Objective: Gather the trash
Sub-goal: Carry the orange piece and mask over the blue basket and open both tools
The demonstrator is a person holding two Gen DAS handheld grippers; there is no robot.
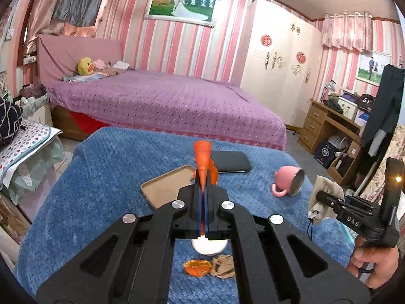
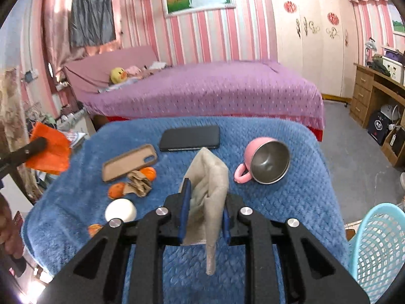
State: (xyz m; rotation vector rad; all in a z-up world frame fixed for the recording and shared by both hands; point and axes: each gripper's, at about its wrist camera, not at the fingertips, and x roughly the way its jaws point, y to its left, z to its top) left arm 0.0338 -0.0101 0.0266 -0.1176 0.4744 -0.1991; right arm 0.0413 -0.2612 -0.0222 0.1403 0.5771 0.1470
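both grippers are loaded and lifted above the blue blanket: the left gripper is pressed together on an orange wrapper, the right gripper pinches a beige tissue. next, i judge, both go to the light blue basket at the right. left on the blanket: three orange peel pieces, one crumpled brown paper, one white ball, one phone, one phone case, one pink cup.

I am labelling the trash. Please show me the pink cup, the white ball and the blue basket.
pink cup (image 2: 263,160), right wrist view, on its steel inside.
white ball (image 2: 121,210), right wrist view, on its top.
blue basket (image 2: 379,240), right wrist view, on its mesh wall.
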